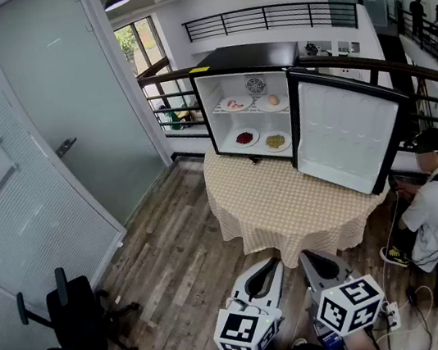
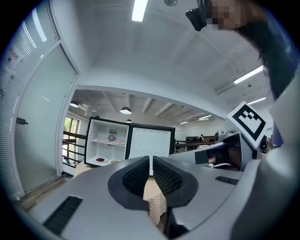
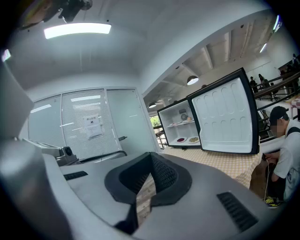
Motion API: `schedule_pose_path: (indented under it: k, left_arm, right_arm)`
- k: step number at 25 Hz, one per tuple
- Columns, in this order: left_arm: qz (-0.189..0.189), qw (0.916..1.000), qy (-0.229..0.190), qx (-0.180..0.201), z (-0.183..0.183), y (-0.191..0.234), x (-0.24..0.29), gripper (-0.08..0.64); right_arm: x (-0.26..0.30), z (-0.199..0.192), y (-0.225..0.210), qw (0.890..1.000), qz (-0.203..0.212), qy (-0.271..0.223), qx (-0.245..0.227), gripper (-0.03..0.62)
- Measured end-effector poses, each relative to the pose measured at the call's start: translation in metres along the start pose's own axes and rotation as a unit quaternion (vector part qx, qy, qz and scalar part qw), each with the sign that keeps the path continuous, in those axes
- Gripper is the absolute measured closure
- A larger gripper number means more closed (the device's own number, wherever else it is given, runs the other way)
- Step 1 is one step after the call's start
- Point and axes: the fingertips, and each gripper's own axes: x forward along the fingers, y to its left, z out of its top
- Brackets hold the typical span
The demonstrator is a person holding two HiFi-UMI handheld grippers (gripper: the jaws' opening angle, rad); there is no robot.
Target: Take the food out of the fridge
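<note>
A small black fridge [image 1: 249,98] stands on a round table [image 1: 290,204] with its door [image 1: 347,136] swung open to the right. Inside, two plates of food [image 1: 235,104] sit on the upper shelf and two more [image 1: 244,137] on the floor of the fridge. My left gripper [image 1: 274,267] and right gripper [image 1: 310,260] hover side by side well short of the table, both shut and empty. In the left gripper view the fridge [image 2: 108,146] lies far ahead beyond the shut left gripper [image 2: 151,164]. The fridge [image 3: 180,126] also shows far off past the right gripper [image 3: 151,161].
A person [image 1: 432,205] sits at the right of the table beside a railing [image 1: 428,81]. A black office chair [image 1: 75,319] stands on the wooden floor at the left. Curved glass walls [image 1: 39,142] with a door handle run along the left.
</note>
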Motion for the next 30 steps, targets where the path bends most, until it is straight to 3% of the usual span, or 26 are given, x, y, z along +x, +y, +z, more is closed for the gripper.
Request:
schedule_pose_path:
  k: [30]
  left_arm:
    - [-0.001,0.9994,0.028,-0.022,-0.019,-0.004,0.017,0.541]
  right_arm:
    - [0.004,-0.015,-0.024,1.000,-0.004,0.017,0.005,0.577]
